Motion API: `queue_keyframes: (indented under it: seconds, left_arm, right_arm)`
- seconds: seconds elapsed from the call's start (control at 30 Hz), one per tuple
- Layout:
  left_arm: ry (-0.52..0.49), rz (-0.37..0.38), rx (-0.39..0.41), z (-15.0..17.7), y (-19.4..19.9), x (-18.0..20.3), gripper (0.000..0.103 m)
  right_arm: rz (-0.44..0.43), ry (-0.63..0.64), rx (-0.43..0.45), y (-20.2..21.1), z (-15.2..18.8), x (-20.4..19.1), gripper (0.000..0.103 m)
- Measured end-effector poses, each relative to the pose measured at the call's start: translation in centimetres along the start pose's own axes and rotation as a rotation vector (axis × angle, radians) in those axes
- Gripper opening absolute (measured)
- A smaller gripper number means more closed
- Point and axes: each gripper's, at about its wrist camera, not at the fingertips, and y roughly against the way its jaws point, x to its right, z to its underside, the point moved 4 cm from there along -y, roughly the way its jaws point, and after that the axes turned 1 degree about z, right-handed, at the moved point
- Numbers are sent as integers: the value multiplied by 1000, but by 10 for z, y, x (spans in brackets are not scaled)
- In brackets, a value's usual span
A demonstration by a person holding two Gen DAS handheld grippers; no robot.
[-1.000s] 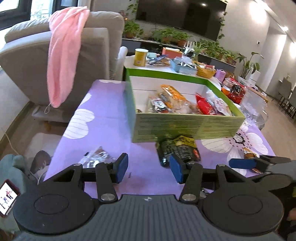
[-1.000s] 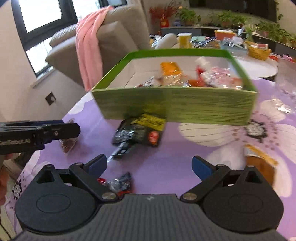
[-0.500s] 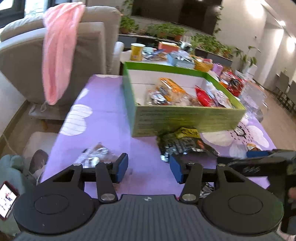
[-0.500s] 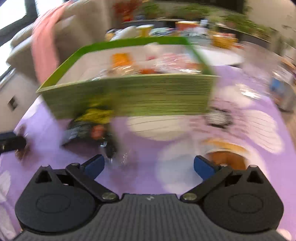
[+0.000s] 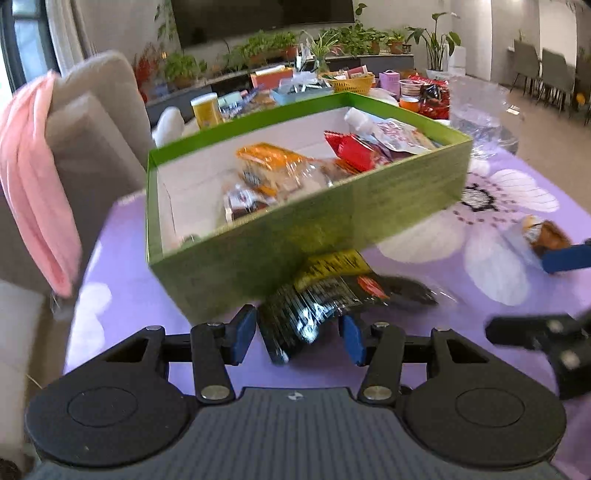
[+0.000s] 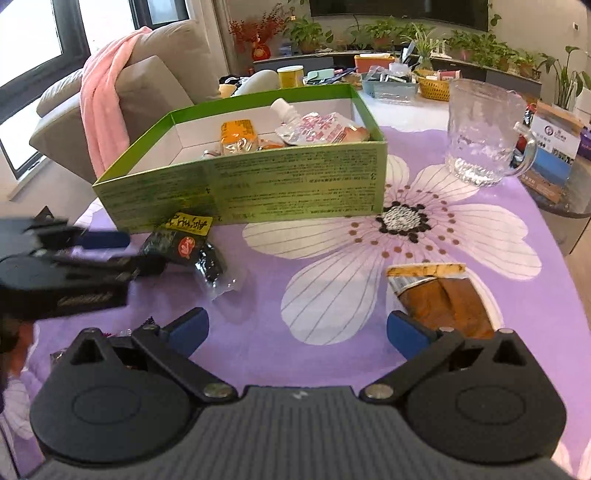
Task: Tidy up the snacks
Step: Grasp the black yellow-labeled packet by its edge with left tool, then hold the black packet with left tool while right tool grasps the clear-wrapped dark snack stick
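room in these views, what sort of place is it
Most likely a home living room. A beige sofa with a pink towel draped over it sits beside the table with the purple flowered cloth, and a wall television hangs above a row of potted plants.

Left gripper (image 5: pixel 297 338): black plastic, 2 round discs joined by a ribbed grey centre panel bearing a small white mark, silver screws on black link arms, 2 blue finger pads (image 5: pixel 243 334). Right gripper (image 6: pixel 297 334) looks identical, with blue fingertips (image 6: pixel 406 334).
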Motion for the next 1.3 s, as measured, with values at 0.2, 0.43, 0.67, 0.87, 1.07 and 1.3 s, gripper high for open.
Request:
queue_keyframes:
  seconds: [0.2,0.43,0.67,0.87,1.07,1.3]
  left_arm:
    - [265,122,79,-5,15,-35,6]
    - [416,217,110,10,45,-59,6]
    - [450,223,110,21,57,-65,7]
    - [452,239,136,18,62,-66,7]
    - [469,241,157,22,70,-70,7]
    - [497,229,204,26,82,-87,7]
  right_arm:
    - [-25,13,-8,-4,4,-8,85]
    - [-41,58,3,-16,0,-23,85]
    - [156,216,67,-34,-15,-18,84]
    - [104,93,114,0,-32,-3,85]
    - [-171,-51,-15,-21,-21,-29,85]
    - [-141,-128,-58,-41,-36,-45,85]
